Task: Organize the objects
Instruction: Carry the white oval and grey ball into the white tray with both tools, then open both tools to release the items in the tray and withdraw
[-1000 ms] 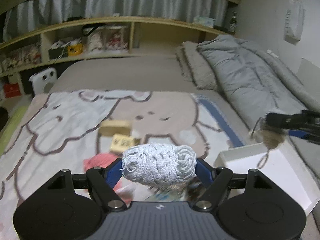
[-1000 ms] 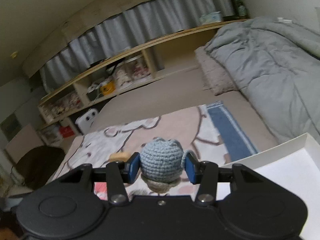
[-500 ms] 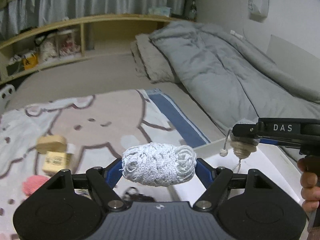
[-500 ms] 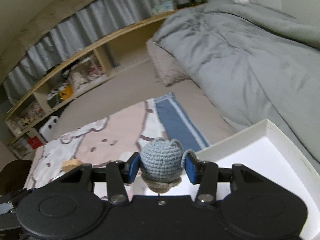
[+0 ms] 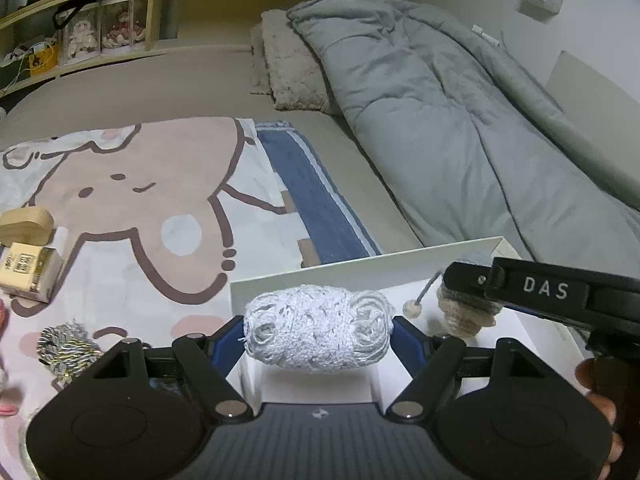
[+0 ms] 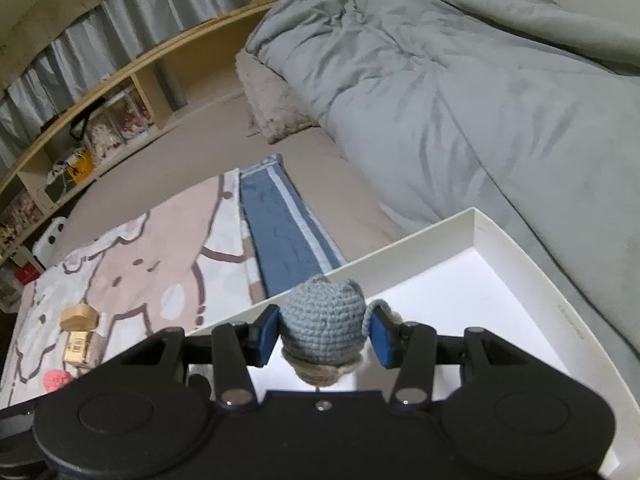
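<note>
My left gripper (image 5: 318, 334) is shut on a pale blue-white yarn ball (image 5: 316, 332) and holds it above the near left part of a white tray (image 5: 360, 270). My right gripper (image 6: 324, 330) is shut on a blue crocheted toy (image 6: 322, 322) with a tan base, held over the same tray (image 6: 520, 248). In the left wrist view the right gripper (image 5: 466, 286) reaches in from the right with the toy (image 5: 464, 314) hanging above the tray floor.
The tray lies on a bed with a cartoon blanket (image 5: 132, 184). A wooden piece (image 5: 26, 220), a small tan box (image 5: 28, 272), a silver tinsel bundle (image 5: 66, 346) and a pink ball (image 6: 56, 380) lie on the blanket's left. A grey duvet (image 5: 440, 120) is heaped on the right.
Both grippers have swung right from over the blanket to above the white tray, each keeping its hold. The loose items have slid to the left edge of view.
</note>
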Demonstrator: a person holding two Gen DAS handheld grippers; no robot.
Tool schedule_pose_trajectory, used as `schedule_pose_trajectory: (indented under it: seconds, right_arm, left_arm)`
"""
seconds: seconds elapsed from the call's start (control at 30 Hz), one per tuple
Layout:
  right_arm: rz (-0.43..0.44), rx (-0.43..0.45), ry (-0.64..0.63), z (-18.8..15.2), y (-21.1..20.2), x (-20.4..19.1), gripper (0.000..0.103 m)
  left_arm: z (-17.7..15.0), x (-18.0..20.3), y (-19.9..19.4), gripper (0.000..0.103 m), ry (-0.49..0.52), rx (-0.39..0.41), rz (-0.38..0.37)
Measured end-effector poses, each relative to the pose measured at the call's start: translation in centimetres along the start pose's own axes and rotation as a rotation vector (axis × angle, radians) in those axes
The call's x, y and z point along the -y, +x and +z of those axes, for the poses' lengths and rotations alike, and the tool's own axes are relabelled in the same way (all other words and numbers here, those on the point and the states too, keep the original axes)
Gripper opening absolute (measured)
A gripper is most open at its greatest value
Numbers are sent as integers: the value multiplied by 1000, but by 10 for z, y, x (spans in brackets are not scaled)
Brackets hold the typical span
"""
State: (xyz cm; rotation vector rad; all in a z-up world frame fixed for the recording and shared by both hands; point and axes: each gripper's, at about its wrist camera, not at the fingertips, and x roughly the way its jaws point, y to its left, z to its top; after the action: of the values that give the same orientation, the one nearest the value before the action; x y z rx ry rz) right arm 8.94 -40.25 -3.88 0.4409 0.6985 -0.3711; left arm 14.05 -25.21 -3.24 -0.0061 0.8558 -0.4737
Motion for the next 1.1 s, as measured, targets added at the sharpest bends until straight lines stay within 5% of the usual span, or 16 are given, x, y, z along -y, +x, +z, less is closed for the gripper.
schedule_pose_trajectory:
  seconds: [0.13, 0.2, 0.3, 0.87, 1.1]
  right_arm:
    - [16, -3, -1, 0, 6, 4, 49]
    - [42, -1, -3, -1, 9, 5, 51]
    - [18, 6, -20, -2, 8, 2, 70]
    - [-44, -22, -17, -9, -16, 6, 70]
    - [-62, 33, -48, -11, -50, 0, 77]
  left_arm:
    - [1, 0, 7, 80, -22, 22, -7]
    - [2, 1, 8, 96, -12, 22, -6]
    - [2, 3, 4, 97, 30, 34, 16]
    - [-3, -10, -24, 97, 42, 6, 47]
    - [-3, -10, -44, 97, 49, 9, 44]
